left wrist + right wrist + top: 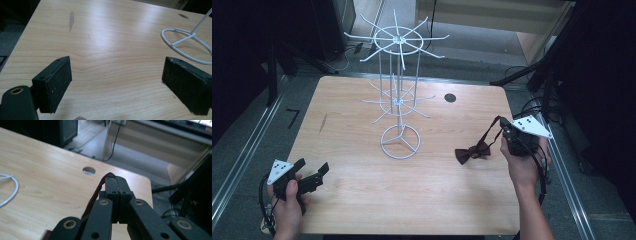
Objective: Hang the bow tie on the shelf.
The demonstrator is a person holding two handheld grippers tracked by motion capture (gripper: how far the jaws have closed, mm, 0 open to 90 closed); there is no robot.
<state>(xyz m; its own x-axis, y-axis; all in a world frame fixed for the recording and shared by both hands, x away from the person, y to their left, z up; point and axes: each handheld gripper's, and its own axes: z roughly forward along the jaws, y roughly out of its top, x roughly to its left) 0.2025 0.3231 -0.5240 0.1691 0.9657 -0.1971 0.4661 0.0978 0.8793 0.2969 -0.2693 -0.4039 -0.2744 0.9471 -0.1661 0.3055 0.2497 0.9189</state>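
Bow tie (472, 152) near desk's (362, 210) right edge, strap pinched in right gripper (503, 131); left gripper (314, 175) wide open, empty. Lift clear, keep strap taut, hook onto rack (399, 95) arm.

Each hand carries a black gripper topped by a grey 3-cornered plate with small dark dots: the left gripper (314, 176) and the right gripper (504, 131). Black cables trail from both, and the forearms are bare of sleeves. The 2 jaws of each are black blocks with rough flat pads (58, 83), on arms with brass-ringed holes.
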